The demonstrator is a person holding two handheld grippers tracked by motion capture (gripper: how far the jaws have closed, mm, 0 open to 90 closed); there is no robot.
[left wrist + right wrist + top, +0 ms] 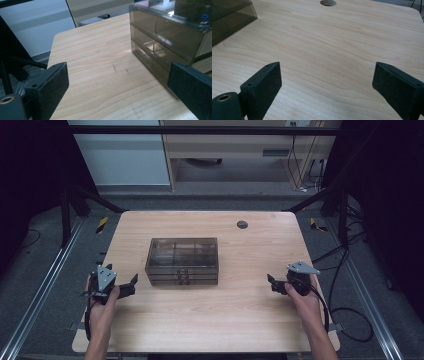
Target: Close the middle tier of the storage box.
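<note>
1. Jaws of both grippers stand wide apart, holding nothing.
2. The smoky translucent plastic drawer box (pixel 182 261) sits mid-worktop, drawers shut, fronts facing the person.
3. Best approach, I judge: steady the box's side while pulling one handle squarely.
4. Left gripper (pixel 131 285) rests near the box's left; right gripper (pixel 272 282) is well apart on the pale wooden worktop (pixel 210 320).

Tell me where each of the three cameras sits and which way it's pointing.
High view: above the person's side, looking forward and down; table, drawer box, both forearms, left gripper, right gripper.
Left gripper view: rides that gripper, looking between open jaws at the box's side.
Right gripper view: rides that gripper, facing bare tabletop and grommet hole.
All share the box.
</note>
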